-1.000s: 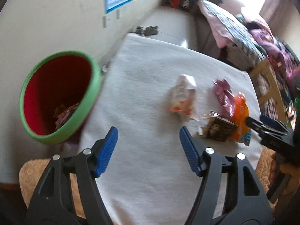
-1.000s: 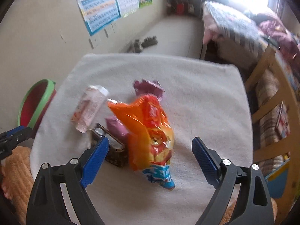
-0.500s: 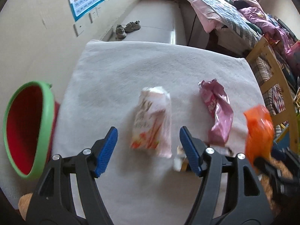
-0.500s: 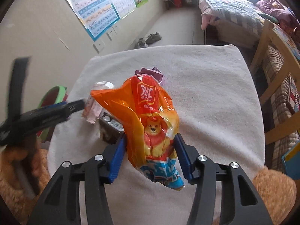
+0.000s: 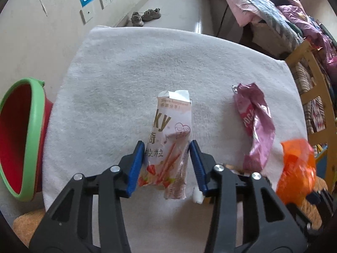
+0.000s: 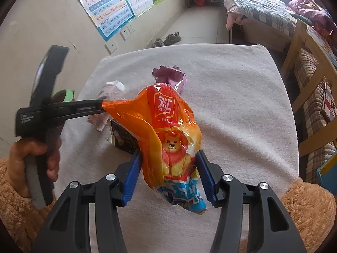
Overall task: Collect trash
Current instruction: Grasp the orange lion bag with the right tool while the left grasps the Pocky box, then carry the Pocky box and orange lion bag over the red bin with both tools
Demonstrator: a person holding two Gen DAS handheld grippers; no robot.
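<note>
A pink-and-white snack box (image 5: 172,118) lies on the white towel-covered table (image 5: 147,67). My left gripper (image 5: 166,145) points steeply down over the box's near end, its jaws closing, and both blue pads touch the box's sides. My right gripper (image 6: 169,154) is shut on an orange snack bag (image 6: 168,130), which stands up between the pads. The bag also shows blurred as an orange shape (image 5: 297,168) in the left wrist view. A crumpled pink wrapper (image 5: 254,122) lies right of the box. A dark brown carton (image 6: 123,139) sits half hidden behind the bag.
A red bin with a green rim (image 5: 31,126) stands off the table's left edge. A wooden chair (image 5: 311,84) and a bed flank the right side. Shoes (image 5: 145,15) lie on the floor beyond. A hand (image 6: 35,154) in a fuzzy brown sleeve holds the left tool.
My left gripper swung from beside the bin to over the snack box, and its jaws narrowed onto it. My right gripper closed on the orange bag, which now stands upright.
</note>
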